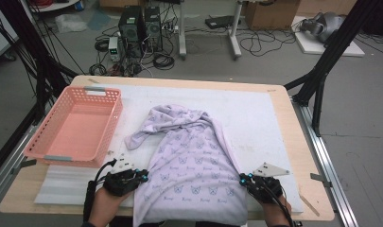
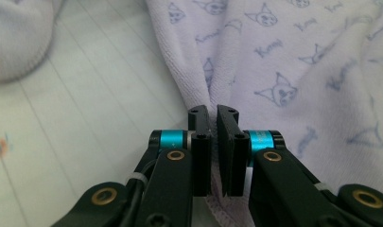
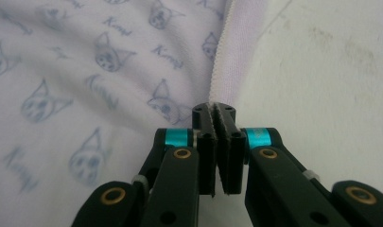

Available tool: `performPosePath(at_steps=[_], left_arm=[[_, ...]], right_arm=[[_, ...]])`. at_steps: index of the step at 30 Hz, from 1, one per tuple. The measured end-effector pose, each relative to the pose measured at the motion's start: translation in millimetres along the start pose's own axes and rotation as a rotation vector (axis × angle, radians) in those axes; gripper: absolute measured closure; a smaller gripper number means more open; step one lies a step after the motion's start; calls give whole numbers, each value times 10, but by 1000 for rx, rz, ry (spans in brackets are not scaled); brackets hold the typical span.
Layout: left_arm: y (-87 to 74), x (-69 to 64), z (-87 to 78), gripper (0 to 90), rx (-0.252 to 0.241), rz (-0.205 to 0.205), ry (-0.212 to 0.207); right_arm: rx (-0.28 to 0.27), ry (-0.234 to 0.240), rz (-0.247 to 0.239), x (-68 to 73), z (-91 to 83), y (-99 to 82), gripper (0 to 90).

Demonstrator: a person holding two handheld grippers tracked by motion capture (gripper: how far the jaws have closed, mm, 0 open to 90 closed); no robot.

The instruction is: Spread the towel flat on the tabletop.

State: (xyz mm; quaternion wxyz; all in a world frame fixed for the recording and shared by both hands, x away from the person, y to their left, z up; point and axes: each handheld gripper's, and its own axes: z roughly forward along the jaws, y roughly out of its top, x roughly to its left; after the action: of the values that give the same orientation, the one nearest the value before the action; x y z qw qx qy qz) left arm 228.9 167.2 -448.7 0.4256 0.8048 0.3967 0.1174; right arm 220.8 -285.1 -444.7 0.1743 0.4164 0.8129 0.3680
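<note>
A lilac garment printed with small cat faces lies spread on the white mat, its far part bunched and its near end hanging over the table's front edge. My left gripper is at the garment's left edge. In the left gripper view its jaws pinch the ribbed hem of the garment, so my left gripper is shut on the cloth. My right gripper is at the right edge. In the right gripper view my right gripper is shut on the zipped edge of the garment.
A pink plastic basket stands on the table's left side, beside the garment. The wooden table edge runs around the mat. Beyond the table are computer towers, cables and black frame legs on the floor.
</note>
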Motion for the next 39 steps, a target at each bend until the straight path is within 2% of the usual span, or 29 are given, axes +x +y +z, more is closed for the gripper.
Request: performPosePath(at_steps=[2,4,7,9,11,12,14,15,17,22,27,32,36,39], left_arm=[[-60,-43,-81,843,6,3,-16],[-96,-99,-156,843,21,21,-30],[-169,-193,-284,842,40,50,-53],[-238,-243,-358,842,40,51,-76],[-273,-247,-395,827,26,47,-94],[-265,-231,-392,776,11,44,-89],[-214,-166,-365,586,-33,17,-73],[-180,-131,-351,530,-59,-3,-66],[-108,-66,-319,506,-107,-25,-50],[32,50,-196,501,-145,-53,-20],[101,150,-83,496,-144,-72,-13],[233,240,67,489,-152,-84,-18],[385,335,247,488,-145,-92,-21],[472,416,437,488,-119,-97,2]], right_arm=[[12,9,-4,18,-93,-70,876],[18,47,-2,54,-184,-141,876],[47,83,-31,146,-311,-231,877],[74,117,-41,187,-385,-291,876],[75,156,-43,213,-440,-322,853],[61,154,-49,220,-447,-314,765],[18,143,-30,211,-421,-257,666],[-11,133,-18,202,-390,-213,624],[-47,118,-5,187,-303,-107,612],[-80,54,5,117,19,173,613],[-79,30,17,44,360,424,623],[-64,-18,-18,-21,695,666,588],[-58,-35,-16,-88,833,785,586],[-63,-23,3,-138,897,855,583]])
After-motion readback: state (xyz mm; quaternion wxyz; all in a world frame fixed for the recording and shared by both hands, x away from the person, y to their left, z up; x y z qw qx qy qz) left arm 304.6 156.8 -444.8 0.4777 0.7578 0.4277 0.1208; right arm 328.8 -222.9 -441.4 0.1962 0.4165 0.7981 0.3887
